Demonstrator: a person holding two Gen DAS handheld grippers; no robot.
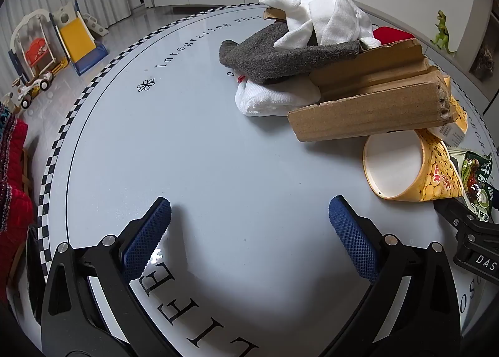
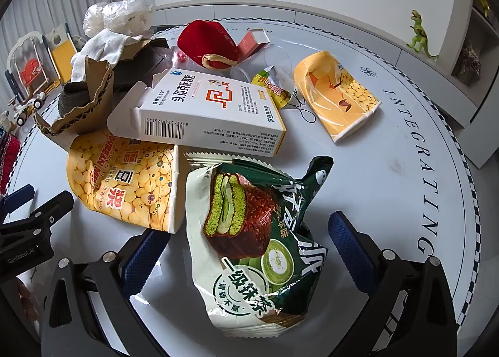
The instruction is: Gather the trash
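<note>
Both views look forward and down from close above the round pale-grey lettered counter [image 1: 193, 145] — the left over bare surface, the right nearer the litter. Shared: the yellow bean-printed paper cup [image 1: 414, 170] (and the green matcha snack wrapper [image 2: 259, 241]).

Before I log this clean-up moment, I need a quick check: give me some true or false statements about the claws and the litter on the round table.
1. The right claw stands open around the green matcha cake wrapper. True.
2. The left claw grips the torn brown cardboard piece. False: it is open over the bare grey round table.
3. The white medicine box lies partly on the yellow soybean-milk paper cup. True.
4. The red velvet pouch sits inside that cup. False: it lies farther back on the table.
</note>
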